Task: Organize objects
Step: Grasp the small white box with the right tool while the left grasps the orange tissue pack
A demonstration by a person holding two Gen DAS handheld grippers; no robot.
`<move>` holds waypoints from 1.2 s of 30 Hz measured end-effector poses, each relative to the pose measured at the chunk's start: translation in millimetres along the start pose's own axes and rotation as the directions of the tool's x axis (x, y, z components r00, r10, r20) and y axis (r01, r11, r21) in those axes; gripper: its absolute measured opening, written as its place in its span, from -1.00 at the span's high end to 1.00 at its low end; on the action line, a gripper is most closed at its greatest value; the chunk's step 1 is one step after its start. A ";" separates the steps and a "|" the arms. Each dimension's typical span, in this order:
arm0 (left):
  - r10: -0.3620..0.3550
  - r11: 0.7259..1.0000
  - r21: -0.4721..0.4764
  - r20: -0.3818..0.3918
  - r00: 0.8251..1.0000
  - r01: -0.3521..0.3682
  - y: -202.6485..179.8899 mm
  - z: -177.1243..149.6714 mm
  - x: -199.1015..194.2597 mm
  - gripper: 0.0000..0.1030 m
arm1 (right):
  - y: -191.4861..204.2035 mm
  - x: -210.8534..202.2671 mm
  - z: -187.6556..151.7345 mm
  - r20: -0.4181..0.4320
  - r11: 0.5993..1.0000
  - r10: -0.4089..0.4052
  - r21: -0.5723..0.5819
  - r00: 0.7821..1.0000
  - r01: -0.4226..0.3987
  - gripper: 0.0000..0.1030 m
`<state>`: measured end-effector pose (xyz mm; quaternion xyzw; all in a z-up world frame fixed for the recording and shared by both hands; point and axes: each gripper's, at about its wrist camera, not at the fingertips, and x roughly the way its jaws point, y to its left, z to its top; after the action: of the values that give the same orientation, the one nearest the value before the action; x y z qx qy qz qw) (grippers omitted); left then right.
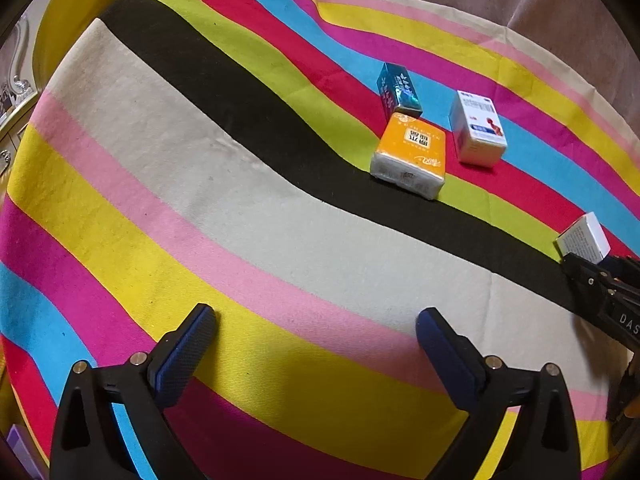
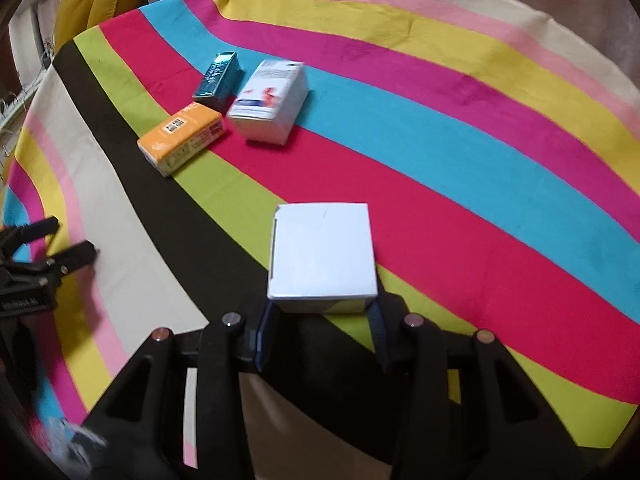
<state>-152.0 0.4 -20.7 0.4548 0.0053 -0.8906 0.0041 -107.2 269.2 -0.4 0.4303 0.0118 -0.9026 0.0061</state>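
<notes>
Left gripper [image 1: 316, 328]: fingers [image 1: 188, 354] standing wide apart, nothing between them, hovering over the yellow, pink and cream stripes of the striped cloth [image 1: 240, 208] that is covering the surface. It is also showing at the left edge of the right wrist view [image 2: 74, 240], fingers spread.

Right gripper [image 2: 320, 334]: fingers [image 2: 267, 336] clamping a plain white box [image 2: 322, 252] from both sides. The box is sitting between the pads at its near end, its top face pointing toward the camera, over the black and lime stripes. Whether its underside is touching the cloth: cannot tell. In the left wrist view the same box [image 1: 584, 238] is appearing at the far right edge with printed text on one side, the right gripper's black body [image 1: 600, 292] just below it.

Three other items are lying grouped farther across the cloth, well apart from both grippers:
- orange tissue pack [image 1: 410, 156], lying flat across the lime and black stripes;
- teal box [image 1: 398, 90], just behind the orange pack, touching or nearly touching it;
- white and blue box [image 1: 478, 130], just beside the orange pack, on the red and blue stripes.

A yellow cushion [image 1: 80, 12] is showing beyond the cloth's far left edge.
</notes>
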 end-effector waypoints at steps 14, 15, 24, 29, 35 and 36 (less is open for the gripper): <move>-0.036 0.990 0.136 -0.059 0.998 0.044 -53.4 63.9 44.5 -1.00 | 3.7 8.1 5.9 -0.006 1.000 -0.023 0.018 1.000 0.024 0.13; -0.049 0.990 0.131 -0.063 0.997 0.057 -58.1 70.5 50.5 -1.00 | 3.8 7.6 5.8 -0.006 1.000 -0.025 0.017 1.000 0.025 0.13; -0.085 0.985 0.149 -0.043 0.995 0.090 -82.7 99.1 73.5 -1.00 | 3.1 7.7 5.5 -0.006 1.000 -0.025 0.016 1.000 0.025 0.13; -0.110 0.979 0.173 -0.008 0.994 0.110 -85.3 98.1 67.0 -0.24 | 3.0 8.6 5.7 -0.006 1.000 -0.024 0.015 1.000 0.025 0.14; -0.135 0.972 0.197 0.031 0.990 0.126 -89.5 74.9 39.9 0.01 | 2.4 9.0 6.0 -0.005 1.000 -0.021 0.018 1.000 0.021 0.13; -0.136 0.973 0.194 0.030 0.990 0.128 -89.7 68.6 33.2 0.01 | 2.2 8.6 5.8 -0.005 1.000 -0.021 0.018 1.000 0.021 0.13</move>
<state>-228.1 89.1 -6.8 0.4326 -0.0505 -0.8947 -0.0989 -117.0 266.8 -3.5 0.4323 0.0082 -0.9017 -0.0071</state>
